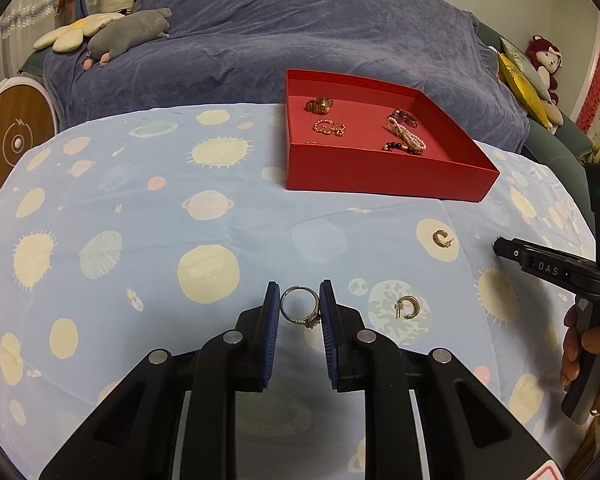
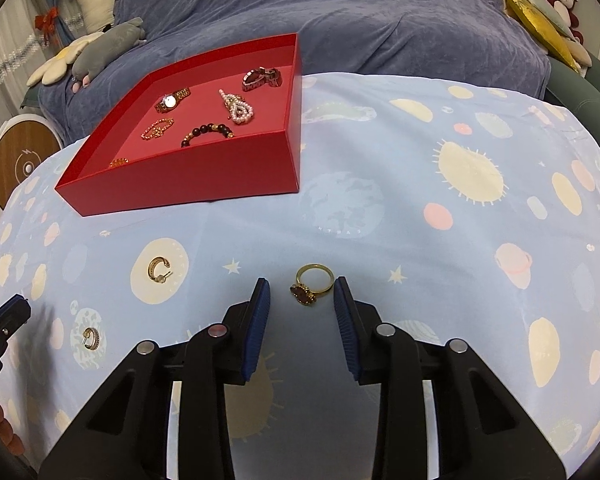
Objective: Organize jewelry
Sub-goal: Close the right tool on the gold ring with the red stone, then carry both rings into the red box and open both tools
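A red tray (image 1: 380, 172) (image 2: 188, 188) stands on the space-print cloth and holds watches, bracelets and chains. My left gripper (image 1: 299, 294) has its pads on either side of a silver ring (image 1: 300, 306); the ring spans the narrow gap between them and looks pinched. My right gripper (image 2: 302, 290) is open around a gold ring with a dark red stone (image 2: 310, 286) lying on the cloth, pads apart from it. Two gold hoop earrings lie loose: one (image 1: 442, 237) (image 2: 158, 269) nearer the tray, one (image 1: 408, 307) (image 2: 90, 337) nearer me.
The table (image 2: 460, 240) has a light blue cloth with planets and suns. Behind it is a sofa under a purple-blue blanket (image 1: 300, 40) with plush toys (image 1: 128, 36). A round white and wood device (image 1: 12, 140) stands at the left.
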Demonstrator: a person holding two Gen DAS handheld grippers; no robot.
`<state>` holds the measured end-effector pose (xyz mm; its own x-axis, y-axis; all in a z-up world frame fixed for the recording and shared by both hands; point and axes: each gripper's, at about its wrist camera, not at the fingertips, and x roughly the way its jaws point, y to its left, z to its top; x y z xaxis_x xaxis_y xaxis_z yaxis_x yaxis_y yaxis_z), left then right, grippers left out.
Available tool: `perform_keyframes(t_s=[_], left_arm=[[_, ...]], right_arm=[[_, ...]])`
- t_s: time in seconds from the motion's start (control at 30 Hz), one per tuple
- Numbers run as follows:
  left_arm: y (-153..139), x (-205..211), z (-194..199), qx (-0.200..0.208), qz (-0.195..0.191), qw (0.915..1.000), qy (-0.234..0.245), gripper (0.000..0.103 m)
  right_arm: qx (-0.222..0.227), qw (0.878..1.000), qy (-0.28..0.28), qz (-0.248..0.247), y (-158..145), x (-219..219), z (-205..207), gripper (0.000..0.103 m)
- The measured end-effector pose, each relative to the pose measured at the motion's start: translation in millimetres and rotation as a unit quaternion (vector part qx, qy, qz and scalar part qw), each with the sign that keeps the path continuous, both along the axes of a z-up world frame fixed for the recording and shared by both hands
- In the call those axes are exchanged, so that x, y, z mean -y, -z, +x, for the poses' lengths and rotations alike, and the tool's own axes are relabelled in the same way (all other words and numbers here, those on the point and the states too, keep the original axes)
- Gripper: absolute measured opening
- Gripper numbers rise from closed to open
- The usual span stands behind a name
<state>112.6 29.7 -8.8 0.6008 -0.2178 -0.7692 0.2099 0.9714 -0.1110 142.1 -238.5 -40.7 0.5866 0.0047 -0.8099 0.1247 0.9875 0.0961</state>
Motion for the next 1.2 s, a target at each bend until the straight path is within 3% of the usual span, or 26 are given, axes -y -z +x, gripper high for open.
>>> perform_keyframes(t_s=[0.3, 0.7, 0.93, 1.1, 1.2], left_arm=[[1, 0, 0, -0.001, -0.001, 1.0000, 0.001, 0.017], [-5, -4, 0, -0.003, -0.022, 0.9998, -0.002, 0.017], [-56, 7, 13, 0.034, -0.038, 0.9986, 0.017, 0.017], [-99, 34, 68, 0.067, -0.036, 0.9967, 0.029, 0.017], [-110, 53, 107, 0.084, -0.025, 0.9957, 0.030, 0.017]], right_arm=[[0.003, 1.000, 0.008, 0.004, 0, 8, 2, 0.017], [0.037, 0.999, -0.021, 0.032, -29, -5, -12, 0.014], [0.086, 0.993, -0.066, 0.044, -86, -20, -14, 0.014], [0.103, 0.990, -0.074, 0.057, -115, -16, 34, 0.014], [0.108, 0.991, -0.069, 0.049, -122, -15, 70, 0.014]])
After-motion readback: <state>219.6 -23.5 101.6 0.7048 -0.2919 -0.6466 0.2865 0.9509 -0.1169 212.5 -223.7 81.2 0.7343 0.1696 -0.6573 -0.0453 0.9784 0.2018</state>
